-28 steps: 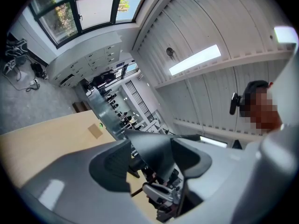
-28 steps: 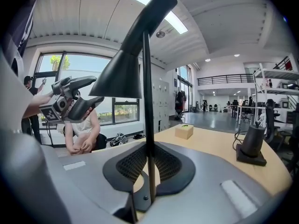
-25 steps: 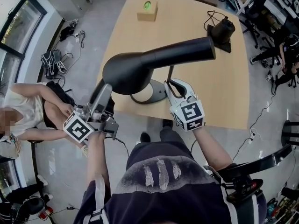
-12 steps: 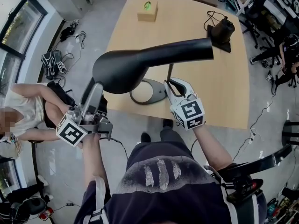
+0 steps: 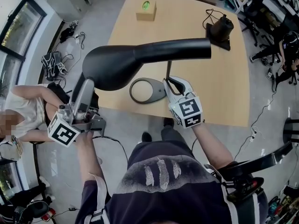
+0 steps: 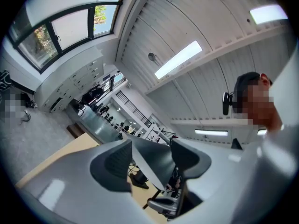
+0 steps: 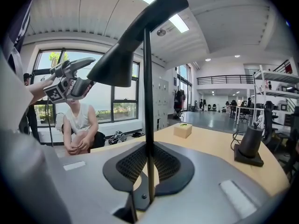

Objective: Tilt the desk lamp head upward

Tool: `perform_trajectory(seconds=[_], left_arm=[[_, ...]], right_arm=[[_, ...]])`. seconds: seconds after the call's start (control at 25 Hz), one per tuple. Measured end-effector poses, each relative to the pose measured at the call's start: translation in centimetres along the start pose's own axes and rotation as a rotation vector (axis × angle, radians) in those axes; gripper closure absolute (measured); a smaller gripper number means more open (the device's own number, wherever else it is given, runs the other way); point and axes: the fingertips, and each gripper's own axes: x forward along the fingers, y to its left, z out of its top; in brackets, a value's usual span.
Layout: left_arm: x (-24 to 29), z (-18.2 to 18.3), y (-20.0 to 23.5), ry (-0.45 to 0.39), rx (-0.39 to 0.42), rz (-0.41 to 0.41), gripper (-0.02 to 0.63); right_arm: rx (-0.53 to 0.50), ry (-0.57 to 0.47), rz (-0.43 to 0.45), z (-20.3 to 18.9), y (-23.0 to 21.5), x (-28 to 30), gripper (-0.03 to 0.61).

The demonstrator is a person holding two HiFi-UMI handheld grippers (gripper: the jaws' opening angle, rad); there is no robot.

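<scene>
A black desk lamp stands on the wooden table, with a ring base, a thin pole and a long cone head. My left gripper reaches up from the table's near left corner. It is shut on the rim of the lamp head, whose edge runs between the pads. My right gripper is shut on the pole just above the base. In the right gripper view the head points left and down, with the left gripper at its mouth.
A small cardboard box sits at the table's far side. A black stand with a cable is at the far right. A seated person is on the left by the windows. Bags lie on the floor.
The left gripper has moved left and outward with the lamp head's rim in it, and the head has swung with it. The right gripper stays on the pole.
</scene>
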Motion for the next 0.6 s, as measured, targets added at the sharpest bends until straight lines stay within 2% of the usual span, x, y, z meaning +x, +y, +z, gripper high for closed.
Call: perform_trajectory(seconds=[0.4, 0.6], left_arm=[[-0.1, 2.2, -0.2, 0.002, 0.048, -0.021, 0.362], [0.3, 4.5, -2.2, 0.016, 0.163, -0.017, 0.362]], right_arm=[[0.006, 0.007, -0.018, 0.0, 0.5, 0.8, 0.554], [0.003, 0.014, -0.009, 0.5, 0.7, 0.8, 0.554]])
